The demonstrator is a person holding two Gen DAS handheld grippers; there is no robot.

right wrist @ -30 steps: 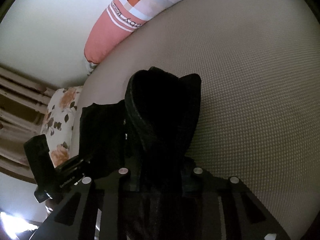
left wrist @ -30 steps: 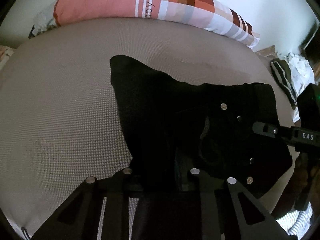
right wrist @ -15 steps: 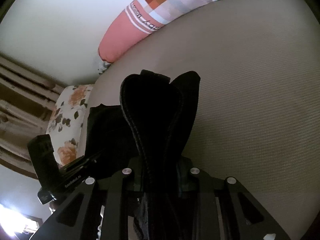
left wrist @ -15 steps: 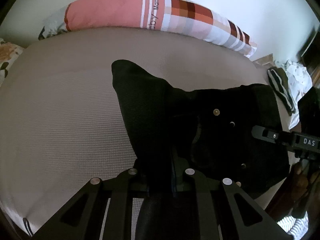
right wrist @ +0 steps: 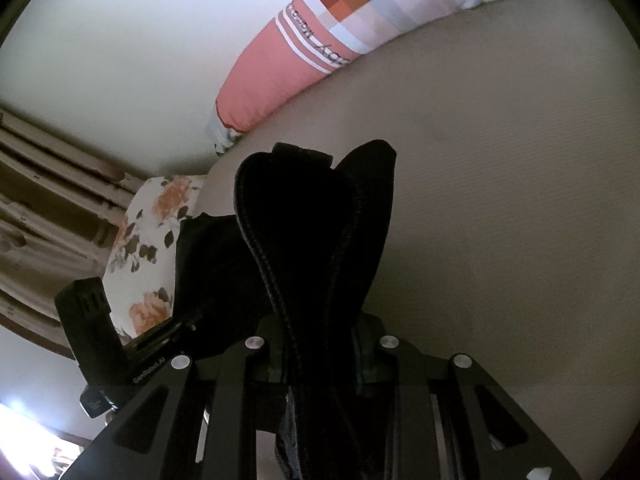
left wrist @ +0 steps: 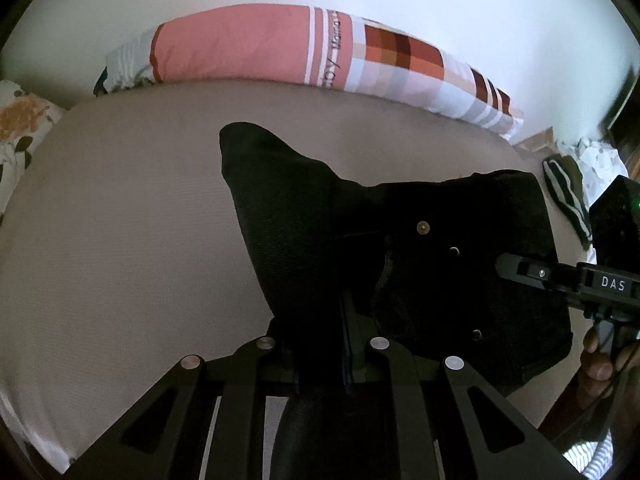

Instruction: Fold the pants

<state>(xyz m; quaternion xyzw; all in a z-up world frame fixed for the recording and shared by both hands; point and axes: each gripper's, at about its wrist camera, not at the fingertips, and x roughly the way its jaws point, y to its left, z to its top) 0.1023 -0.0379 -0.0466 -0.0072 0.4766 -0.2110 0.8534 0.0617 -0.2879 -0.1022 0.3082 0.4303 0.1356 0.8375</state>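
The black pants (left wrist: 304, 216) are held up above the beige bed (left wrist: 120, 220), stretched between both grippers. My left gripper (left wrist: 324, 344) is shut on one part of the fabric; metal rivets show on the cloth to its right. My right gripper (right wrist: 316, 344) is shut on a thick bunched edge of the pants (right wrist: 312, 216), which rises in front of its camera. The right gripper also shows in the left wrist view (left wrist: 532, 276), and the left gripper shows in the right wrist view (right wrist: 160, 340). The fingertips are hidden by cloth.
A long pink and checked pillow (left wrist: 320, 56) lies along the white wall at the far side of the bed. A floral pillow (right wrist: 148, 248) sits at the bed's end by curtains (right wrist: 40, 200). Other clothes (left wrist: 568, 196) lie off the bed's other end.
Both grippers have lifted with the pants held in them, tilting up so more wall and pillow show. The grips have not changed.
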